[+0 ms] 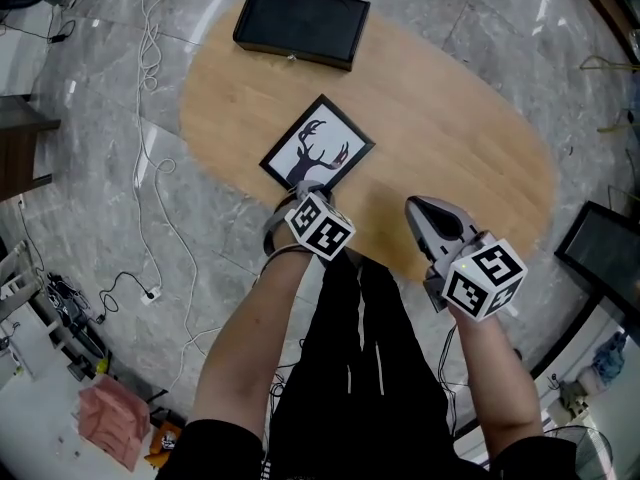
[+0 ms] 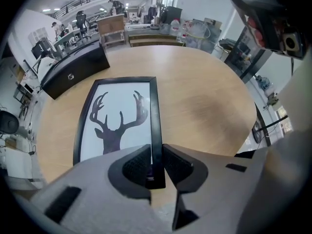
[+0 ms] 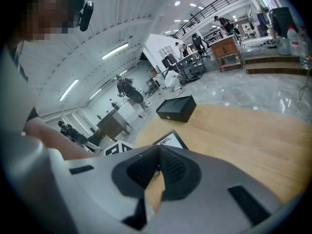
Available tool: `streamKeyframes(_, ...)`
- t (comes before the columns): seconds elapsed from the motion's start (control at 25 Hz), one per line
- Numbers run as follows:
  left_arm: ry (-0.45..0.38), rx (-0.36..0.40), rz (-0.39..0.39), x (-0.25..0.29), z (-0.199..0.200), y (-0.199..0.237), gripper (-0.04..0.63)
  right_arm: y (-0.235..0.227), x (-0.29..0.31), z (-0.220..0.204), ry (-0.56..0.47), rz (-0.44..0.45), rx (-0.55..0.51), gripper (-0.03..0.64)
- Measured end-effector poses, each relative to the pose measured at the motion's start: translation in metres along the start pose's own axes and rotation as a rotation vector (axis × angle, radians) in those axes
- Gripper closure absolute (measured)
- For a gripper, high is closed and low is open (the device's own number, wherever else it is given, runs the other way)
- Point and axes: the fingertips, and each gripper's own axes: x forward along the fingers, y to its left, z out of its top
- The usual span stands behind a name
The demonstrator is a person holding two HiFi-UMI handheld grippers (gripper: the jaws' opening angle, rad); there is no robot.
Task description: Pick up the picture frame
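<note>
The picture frame, black-edged with a dark deer-head print on white, lies flat on the oval wooden table near its front edge. My left gripper points steeply down at the frame's near corner. In the left gripper view the frame has its right black edge between the jaws of my left gripper, and both pads sit against it. My right gripper hovers over the table's front edge to the right of the frame, shut on nothing. The frame shows just beyond its jaws.
A black box stands at the table's far end, beyond the frame. White cables trail over the marble floor at left. A dark-framed panel lies on the floor at right. A pink cloth lies bottom left.
</note>
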Motion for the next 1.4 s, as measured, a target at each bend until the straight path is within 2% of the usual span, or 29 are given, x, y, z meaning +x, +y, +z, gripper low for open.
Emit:
streamKeyframes(0.16,0.022,-0.021,0.01,0.003,-0.003,0.0,0.518,0.003,-0.002,-0.005,0.006,0.003,-0.001,0.611)
streamKeyframes(0.4,-0.026,-0.06,0.022,-0.004,-0.001,0.0,0.529,0.014,-0.007,-0.006,0.017,0.015,-0.01,0.611)
streamKeyframes(0.64,-0.097,-0.129,-0.026,-0.037,0.018,0.0,0.528,0.018,-0.018,0.006,0.012,0.008,-0.028,0.611)
streamKeyframes(0.76,-0.14,-0.138,-0.018,-0.063,0.031,0.001,0.528,0.022,-0.028,0.016,0.007,0.008,-0.046,0.611)
streamKeyframes(1.0,-0.238,-0.108,0.029,-0.13,0.059,0.004,0.528,0.035,-0.052,0.046,-0.015,0.0,-0.068,0.611)
streamKeyframes(1.24,-0.358,-0.101,0.091,-0.219,0.086,0.011,0.528,0.063,-0.084,0.092,-0.053,0.002,-0.115,0.611)
streamKeyframes(1.4,-0.458,-0.126,0.13,-0.289,0.105,0.01,0.528,0.087,-0.112,0.12,-0.086,0.007,-0.138,0.611)
